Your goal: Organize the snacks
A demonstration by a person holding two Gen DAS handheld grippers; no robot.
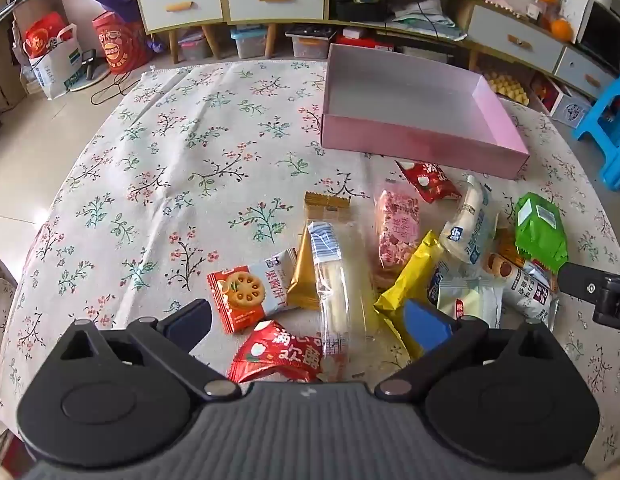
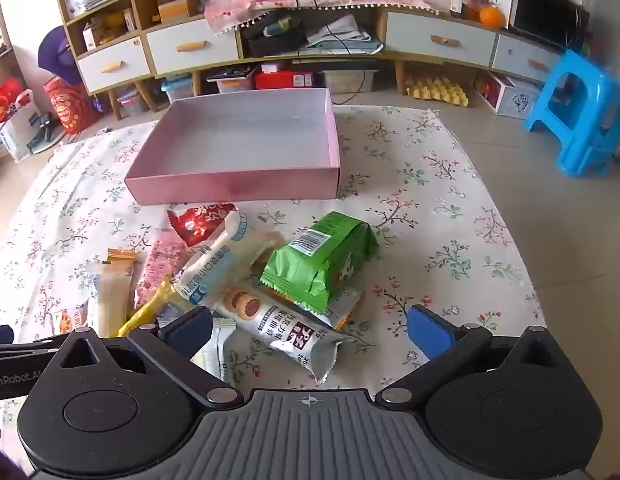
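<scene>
While both tools (image 1: 310,326) (image 2: 310,334) gape—snack pile (image 1: 394,248), pink box (image 1: 422,140) beyond.

Both views are bright with soft, even daylight; its source lies outside the pictures, and the pale floor (image 1: 13,168) at the left of the left wrist view is nearly washed out. Shadows are faint: a thin dark band runs under the near wall of the pink box (image 2: 233,190) and small soft ones sit under the snack packets (image 1: 390,264). Glare shows on the shiny wrappers, strongest on the silver packet (image 2: 289,328) and the green packet (image 2: 322,264). Fisheye bending is heavy: the table (image 1: 149,184) edges bow outward and the cabinet (image 2: 438,38) curves. Corners fall to black. Fine print on the wrappers is soft, and the blue stool (image 2: 574,116) looks smeared.
</scene>
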